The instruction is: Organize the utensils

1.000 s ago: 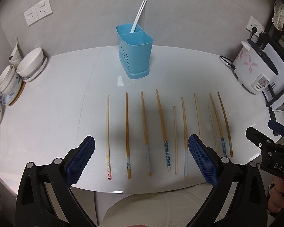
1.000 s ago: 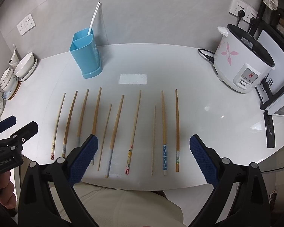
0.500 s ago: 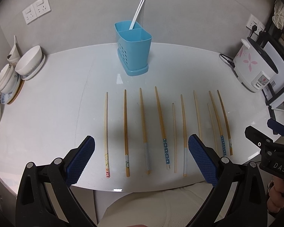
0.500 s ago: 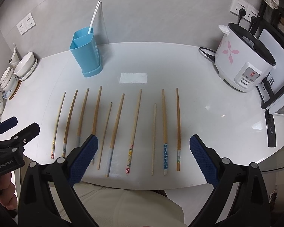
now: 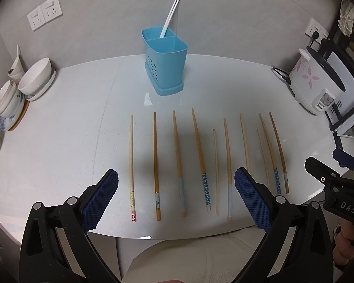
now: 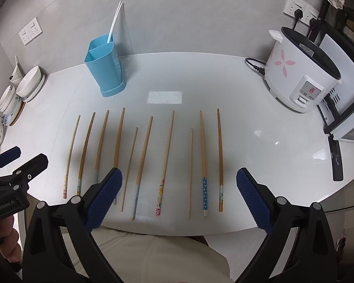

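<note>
Several wooden chopsticks [image 5: 201, 158] lie side by side on the white counter [image 5: 70, 129], tips pointing away; the same row shows in the right wrist view [image 6: 167, 160]. A blue two-compartment utensil holder [image 5: 166, 63] stands behind them with a pair of white chopsticks [image 5: 170, 16] in its rear compartment; it also shows in the right wrist view [image 6: 105, 68]. My left gripper [image 5: 177, 198] is open and empty, hovering over the near ends of the left chopsticks. My right gripper [image 6: 179, 195] is open and empty over the right chopsticks' near ends.
A white rice cooker [image 6: 299, 73] with its cord stands at the right, next to a black-and-white appliance [image 6: 342, 108]. Stacked bowls and plates [image 5: 18, 89] sit along the left edge. The counter's front edge [image 5: 177, 234] is just below the chopstick ends.
Both grippers have drifted slightly; the left view has shifted a little so the chopsticks and holder sit marginally higher. Nothing was picked up or moved.
</note>
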A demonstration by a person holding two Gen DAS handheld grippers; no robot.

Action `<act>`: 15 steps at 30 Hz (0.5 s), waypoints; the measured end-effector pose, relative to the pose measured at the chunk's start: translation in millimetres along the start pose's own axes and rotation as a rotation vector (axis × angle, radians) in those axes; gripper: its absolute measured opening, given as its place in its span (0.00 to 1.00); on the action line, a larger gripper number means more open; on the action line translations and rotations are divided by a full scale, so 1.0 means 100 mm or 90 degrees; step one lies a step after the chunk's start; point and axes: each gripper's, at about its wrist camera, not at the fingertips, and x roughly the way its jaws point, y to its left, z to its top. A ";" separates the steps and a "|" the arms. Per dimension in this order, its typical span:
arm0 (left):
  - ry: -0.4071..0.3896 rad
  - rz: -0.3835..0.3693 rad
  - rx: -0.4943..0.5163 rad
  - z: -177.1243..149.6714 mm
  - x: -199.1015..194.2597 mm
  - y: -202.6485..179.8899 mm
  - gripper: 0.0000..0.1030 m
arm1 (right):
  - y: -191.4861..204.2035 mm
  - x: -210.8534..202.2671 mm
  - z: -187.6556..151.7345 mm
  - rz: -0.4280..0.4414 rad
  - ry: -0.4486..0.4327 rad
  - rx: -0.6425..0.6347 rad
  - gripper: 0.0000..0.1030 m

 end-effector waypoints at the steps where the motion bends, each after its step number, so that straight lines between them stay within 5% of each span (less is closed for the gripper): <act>1: -0.001 0.000 0.000 0.00 -0.01 0.00 0.94 | 0.00 0.00 0.00 0.000 0.000 0.000 0.91; 15: -0.014 -0.020 -0.027 0.23 0.22 0.31 0.94 | -0.03 0.22 0.17 0.016 -0.006 -0.003 0.91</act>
